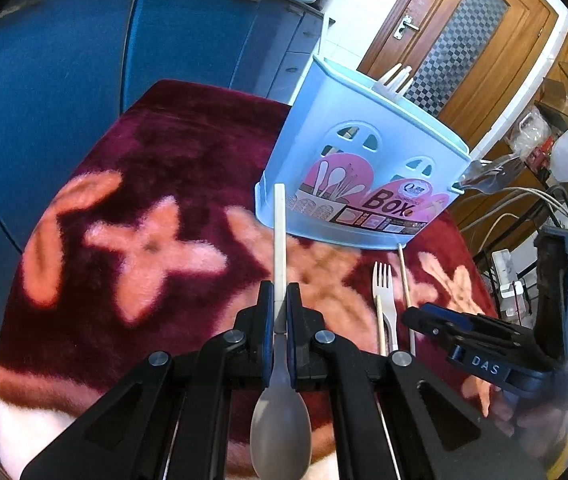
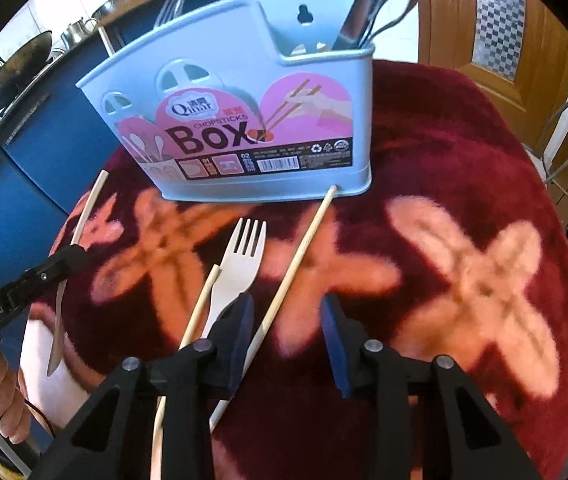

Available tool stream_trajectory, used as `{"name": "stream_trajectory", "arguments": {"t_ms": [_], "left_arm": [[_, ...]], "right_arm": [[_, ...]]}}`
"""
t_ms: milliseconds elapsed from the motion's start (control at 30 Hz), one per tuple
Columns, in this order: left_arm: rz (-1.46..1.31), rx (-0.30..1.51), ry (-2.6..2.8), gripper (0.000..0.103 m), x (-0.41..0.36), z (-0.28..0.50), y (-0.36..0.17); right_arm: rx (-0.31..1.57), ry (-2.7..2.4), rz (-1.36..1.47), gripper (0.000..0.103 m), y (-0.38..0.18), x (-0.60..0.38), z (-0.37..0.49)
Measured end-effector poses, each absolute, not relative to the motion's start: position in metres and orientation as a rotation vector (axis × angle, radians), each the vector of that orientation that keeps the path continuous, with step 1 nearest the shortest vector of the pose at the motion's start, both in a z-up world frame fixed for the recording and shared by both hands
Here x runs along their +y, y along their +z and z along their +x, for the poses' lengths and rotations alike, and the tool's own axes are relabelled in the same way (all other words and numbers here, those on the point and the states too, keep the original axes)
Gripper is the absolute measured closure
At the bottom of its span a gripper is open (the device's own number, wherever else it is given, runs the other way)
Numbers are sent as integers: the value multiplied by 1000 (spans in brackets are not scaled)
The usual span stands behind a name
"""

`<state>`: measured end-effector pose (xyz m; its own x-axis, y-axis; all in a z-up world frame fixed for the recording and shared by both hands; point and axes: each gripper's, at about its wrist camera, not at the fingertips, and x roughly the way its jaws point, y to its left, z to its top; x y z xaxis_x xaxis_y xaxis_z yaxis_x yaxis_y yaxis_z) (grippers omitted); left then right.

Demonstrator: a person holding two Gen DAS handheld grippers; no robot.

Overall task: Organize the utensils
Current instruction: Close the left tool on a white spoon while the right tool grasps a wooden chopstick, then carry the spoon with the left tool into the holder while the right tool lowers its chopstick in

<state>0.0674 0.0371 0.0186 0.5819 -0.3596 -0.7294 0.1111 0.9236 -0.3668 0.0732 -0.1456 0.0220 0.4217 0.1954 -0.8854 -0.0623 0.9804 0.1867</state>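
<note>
Holding a white spoon (image 1: pixel 279 240) tight by its handle, the left gripper (image 1: pixel 280 300) is ready to carry it to the blue box (image 1: pixel 364 168) at the far side of the red blanket (image 1: pixel 144 160). The spoon's long handle points away toward the box, and its bowl sits near the camera. Next, I think the handle must tip up and drop into a slot. The right gripper (image 2: pixel 286 312) hangs open and empty over one chopstick (image 2: pixel 300 256), beside the fork (image 2: pixel 240 260).

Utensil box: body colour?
Light blue utensil box with a pink printed label; clearest in the right wrist view.
</note>
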Motion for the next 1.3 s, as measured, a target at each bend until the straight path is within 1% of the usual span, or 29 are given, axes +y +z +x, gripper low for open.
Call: {"name": "stream_trajectory", "arguments": {"t_ms": [100,267,400,567,800,933,1300], "left_arm": [[-308,911,-294,99,40,69,18],[-315,908,-333,99,41,68,19],[-315,899,-348,99,39,66,23],[-315,890,-350,99,37,63,27],[-319,862,-361,99,37,57,37],[-321,840,-369,99,34,52,44],[-315,741,-392,99,28,47,76]], "right_arm": [[1158,140,155,74,18,-149,82],[1192,141,219,78,12,-160,94],[1195,154,233,89,12,-167,97],[1151,159,261,97,17,-179,83],[1048,216,283,97,31,-179,40],[967,251,296,97,48,-181,15],[702,279,258,97,105,-173,-3]]}}
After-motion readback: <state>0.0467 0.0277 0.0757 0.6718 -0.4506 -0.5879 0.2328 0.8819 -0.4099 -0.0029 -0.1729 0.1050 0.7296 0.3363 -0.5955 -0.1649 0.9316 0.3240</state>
